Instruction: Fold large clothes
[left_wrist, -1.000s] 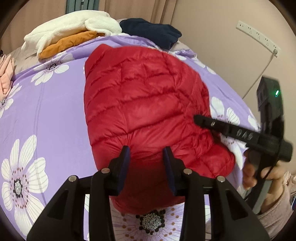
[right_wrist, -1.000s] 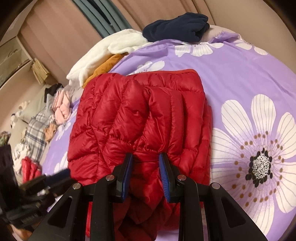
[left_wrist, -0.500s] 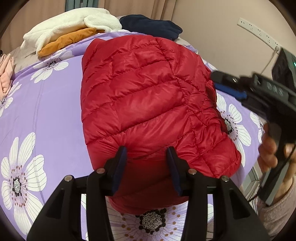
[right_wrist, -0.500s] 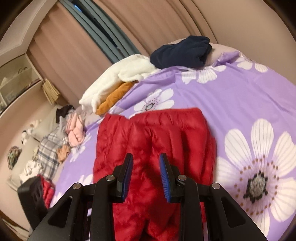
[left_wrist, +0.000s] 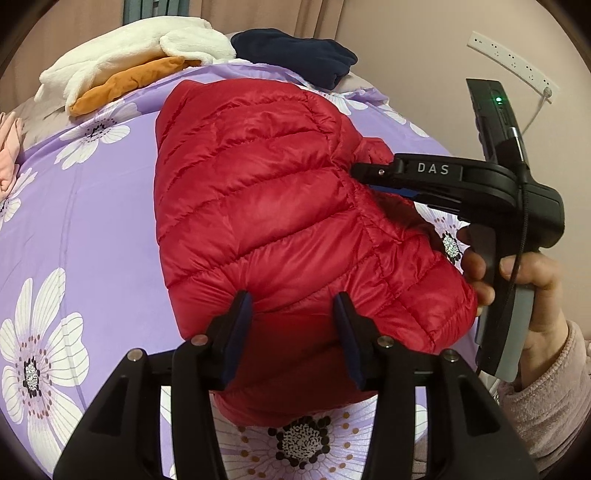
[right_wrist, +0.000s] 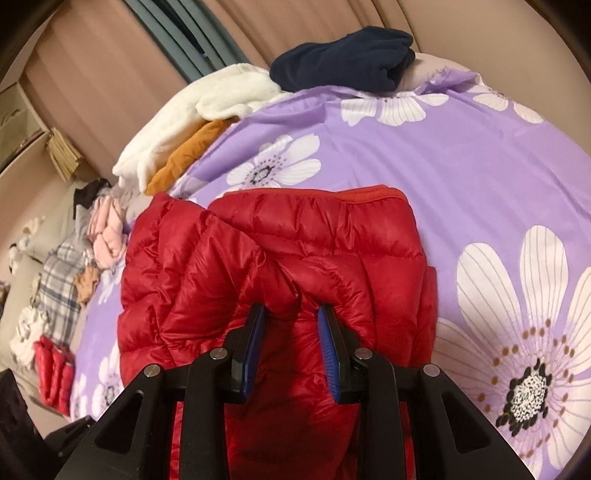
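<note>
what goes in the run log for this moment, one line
jacket: red, folded on bed | left gripper: open at near edge | right gripper: open at side | next: likely press flat

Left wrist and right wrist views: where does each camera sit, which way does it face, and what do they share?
Left wrist: sits behind the left gripper, looks along its fingers over the red down jacket toward the bed's far end; the right gripper and right hand show at right.
Right wrist: sits behind the right gripper, looks across the jacket toward the curtains.
Shared: the jacket, purple floral bedsheet, navy garment, white fleece, orange garment.
</note>
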